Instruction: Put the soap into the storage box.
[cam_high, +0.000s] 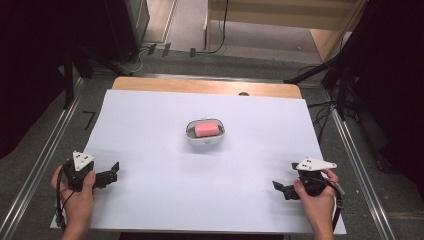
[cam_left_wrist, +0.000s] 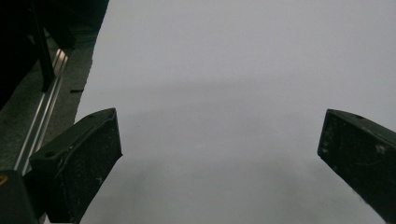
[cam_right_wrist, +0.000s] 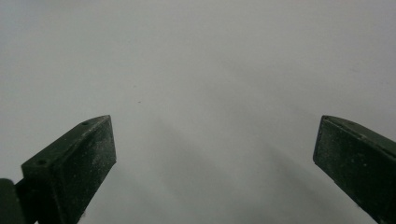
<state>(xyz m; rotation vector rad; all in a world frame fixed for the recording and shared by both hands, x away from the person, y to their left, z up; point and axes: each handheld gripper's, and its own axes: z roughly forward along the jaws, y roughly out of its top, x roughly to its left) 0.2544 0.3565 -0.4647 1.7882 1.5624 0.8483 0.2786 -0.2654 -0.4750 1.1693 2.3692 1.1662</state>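
Note:
A small white dish (cam_high: 205, 139) holding a pink block (cam_high: 207, 128) sits in the middle of the white sheet (cam_high: 150, 125). My left gripper (cam_high: 116, 172) rests low at the near left of the sheet, held by a hand, well apart from the dish. In the left gripper view its jaws stand wide apart over bare sheet, so the left gripper (cam_left_wrist: 219, 140) is open and empty. My right gripper (cam_high: 276, 187) sits at the near right, also far from the dish. The right gripper (cam_right_wrist: 215, 140) is open over plain sheet, nothing between its jaws.
The sheet covers a wooden table (cam_high: 200, 86) whose far edge shows. Metal rails (cam_high: 45, 160) run along both sides of the table. Dark curtains and cables (cam_high: 325, 107) lie beyond the right edge. A rail (cam_left_wrist: 42, 116) and grey floor show left of the sheet.

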